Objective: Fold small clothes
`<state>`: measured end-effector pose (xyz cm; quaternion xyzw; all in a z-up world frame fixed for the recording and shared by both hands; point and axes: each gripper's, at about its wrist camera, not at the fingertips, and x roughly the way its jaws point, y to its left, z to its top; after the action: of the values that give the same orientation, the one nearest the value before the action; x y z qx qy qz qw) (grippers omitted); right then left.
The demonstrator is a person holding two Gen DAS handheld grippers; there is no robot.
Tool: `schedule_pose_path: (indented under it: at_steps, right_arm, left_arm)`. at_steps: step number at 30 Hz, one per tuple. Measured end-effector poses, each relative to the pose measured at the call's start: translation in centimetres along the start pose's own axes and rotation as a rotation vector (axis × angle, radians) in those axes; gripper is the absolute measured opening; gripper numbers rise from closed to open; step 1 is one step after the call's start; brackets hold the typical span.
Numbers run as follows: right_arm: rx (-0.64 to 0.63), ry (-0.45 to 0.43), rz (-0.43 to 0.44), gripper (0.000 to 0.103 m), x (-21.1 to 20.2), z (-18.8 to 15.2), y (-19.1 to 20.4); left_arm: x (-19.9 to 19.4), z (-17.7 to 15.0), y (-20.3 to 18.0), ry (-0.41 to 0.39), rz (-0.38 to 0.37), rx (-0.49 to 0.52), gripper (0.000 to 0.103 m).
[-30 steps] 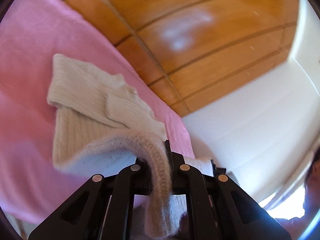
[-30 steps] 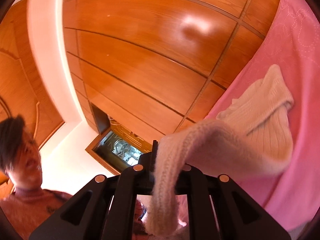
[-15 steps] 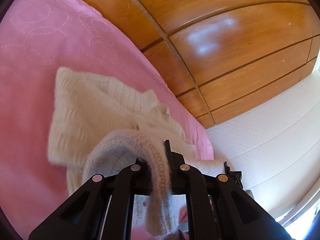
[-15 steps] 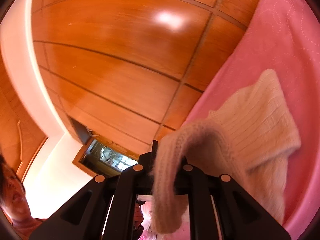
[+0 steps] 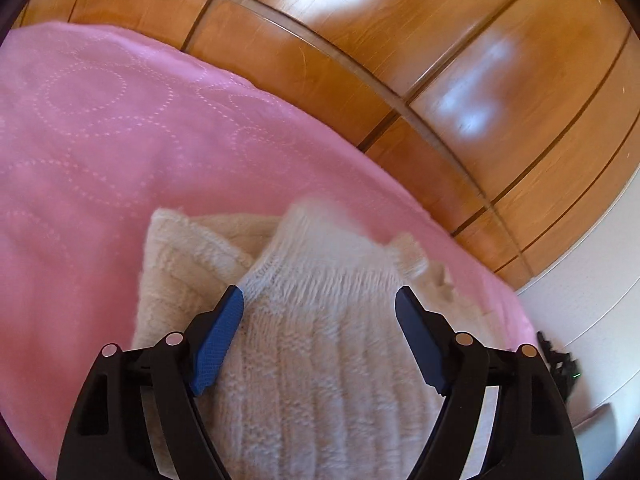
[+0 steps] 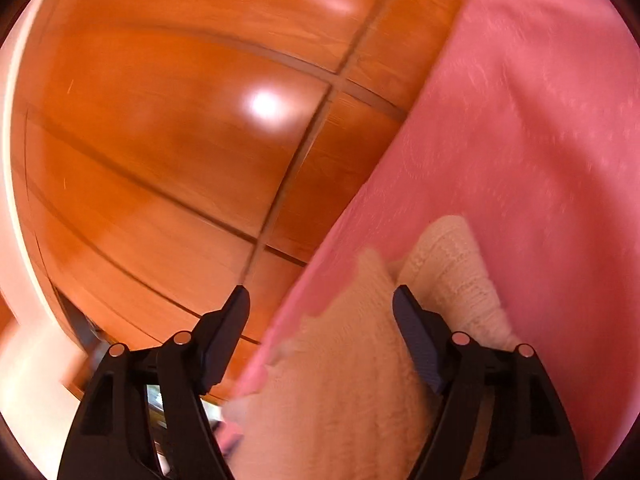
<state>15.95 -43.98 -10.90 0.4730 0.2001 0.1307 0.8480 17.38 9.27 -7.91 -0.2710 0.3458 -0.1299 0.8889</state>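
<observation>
Both pairs of jaws stand wide apart and grip nothing. Between the blue pads of the left gripper [image 5: 319, 300] lies the folded top layer of a cream knitted sweater [image 5: 320, 344], its ribbed edge just past the fingertips; whether either pad touches the knit cannot be told. A lower layer of the same garment shows to the left, reaching a little farther out. The sweater rests on a pink bedspread [image 5: 120, 136] stitched with dotted circles, which fills the left and far side of the left wrist view. Beyond it, to the right and far, runs a glossy wooden panelled wall [image 5: 460, 80], and a white wall sits at the right edge.

The right gripper [image 6: 321, 299] hovers over the sweater's left edge, with the bedspread to the right and the wood panels to the left; this view is blurred.
</observation>
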Motion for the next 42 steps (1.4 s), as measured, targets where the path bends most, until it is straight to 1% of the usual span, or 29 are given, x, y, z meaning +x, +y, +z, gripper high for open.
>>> schedule_pose_path:
  at_steps: [1,2,3,4,6,7,8,9,10,12,14,17,19,20,21,22,23,24,25,27,28,29,31,35,37,39,40,41,42]
  right_arm:
    - [-0.074,0.013,-0.045,0.081,0.4,-0.5,1.1]
    - [-0.117,0.022,-0.066,0.085,0.8,-0.8,1.6]
    - [-0.164,0.036,-0.093,0.090,1.2,-1.1,2.3]
    - [-0.190,0.045,-0.116,0.092,1.4,-1.4,2.6]
    - [-0.210,0.054,-0.150,0.093,1.4,-1.9,2.9]
    - [-0.216,0.059,-0.186,0.093,1.7,-2.1,3.0]
    - [-0.230,0.062,-0.230,0.093,2.5,-2.1,3.3]
    - [-0.259,0.068,-0.303,0.094,2.9,-2.3,3.7]
    - [-0.278,0.078,-0.353,0.099,3.8,-2.7,4.2]
    - [-0.325,0.117,-0.427,0.101,5.0,-3.2,4.6]
    - [-0.371,0.148,-0.496,0.101,6.4,-3.7,4.8]
    - [-0.419,0.166,-0.553,0.101,6.9,-4.3,4.7]
    - [-0.431,0.172,-0.572,0.101,7.3,-4.5,4.5]
    - [-0.434,0.174,-0.576,0.101,7.4,-4.4,4.5]
    - [-0.436,0.174,-0.580,0.101,7.4,-4.4,4.5]
    - [-0.438,0.175,-0.581,0.101,7.3,-4.4,4.6]
    - [-0.438,0.175,-0.582,0.101,7.3,-4.4,4.7]
    - [-0.439,0.175,-0.582,0.101,7.2,-4.5,4.8]
    - [-0.441,0.176,-0.585,0.101,7.3,-4.5,4.7]
    - [-0.447,0.177,-0.588,0.101,7.1,-4.7,5.0]
    - [-0.449,0.177,-0.591,0.101,7.3,-4.7,5.0]
    - [-0.450,0.177,-0.594,0.101,7.3,-4.7,5.2]
    - [-0.454,0.176,-0.596,0.101,7.2,-4.8,5.3]
    - [-0.450,0.177,-0.595,0.101,7.3,-4.6,5.4]
    - [-0.462,0.191,-0.607,0.101,7.3,-4.6,5.6]
    - [-0.493,0.215,-0.636,0.101,7.3,-4.7,6.2]
    - [-0.526,0.232,-0.670,0.101,7.3,-4.8,6.8]
    - [-0.551,0.234,-0.686,0.101,7.1,-4.8,7.4]
    - [-0.582,0.230,-0.685,0.101,7.0,-4.9,8.2]
  left_arm:
    - [0.1,-0.2,-0.2,-0.005,0.012,0.015,0.077]
    - [0.0,-0.5,-0.5,-0.011,0.033,0.034,0.077]
    - [-0.2,-0.8,-1.1,-0.014,0.070,0.065,0.077]
    - [-0.4,-1.0,-1.4,-0.012,0.097,0.086,0.077]
    - [-0.4,-1.1,-2.8,-0.007,0.164,0.139,0.077]
    - [-0.4,-1.2,-3.6,-0.005,0.181,0.164,0.077]
    - [-0.4,-1.2,-4.3,-0.004,0.176,0.178,0.077]
    - [-0.5,-1.2,-4.9,-0.003,0.165,0.185,0.077]
    - [-0.6,-1.1,-5.8,0.000,0.148,0.196,0.077]
    - [-0.4,-1.0,-7.1,0.010,0.141,0.216,0.077]
    - [0.0,-0.8,-8.2,0.016,0.146,0.233,0.077]
    - [1.4,-0.7,-9.4,0.043,0.141,0.247,0.077]
    - [2.4,-0.7,-10.0,0.056,0.149,0.285,0.077]
    - [3.1,-0.8,-10.2,0.055,0.176,0.306,0.077]
    - [3.6,-0.9,-10.1,0.050,0.214,0.327,0.077]
    - [4.4,-1.0,-9.7,0.046,0.269,0.353,0.077]
    - [5.0,-1.1,-9.0,0.052,0.320,0.363,0.077]
    - [5.4,-1.1,-8.4,0.060,0.350,0.360,0.078]
    - [5.5,-1.2,-7.2,0.065,0.358,0.330,0.078]
    - [4.8,-1.0,-5.8,0.047,0.308,0.261,0.078]
    - [4.3,-1.0,-5.4,0.032,0.310,0.249,0.078]
    - [4.0,-1.2,-5.3,0.025,0.327,0.253,0.078]
    - [3.6,-1.6,-5.0,0.013,0.337,0.259,0.078]
    - [3.4,-1.9,-4.9,0.005,0.339,0.252,0.078]
    - [3.4,-2.0,-4.9,0.008,0.343,0.256,0.079]
    - [3.6,-2.0,-5.0,0.008,0.349,0.264,0.080]
    - [3.7,-2.1,-5.1,0.010,0.353,0.269,0.081]
    - [3.7,-2.2,-5.2,0.013,0.356,0.274,0.081]
    - [3.8,-2.3,-5.2,0.016,0.361,0.278,0.082]
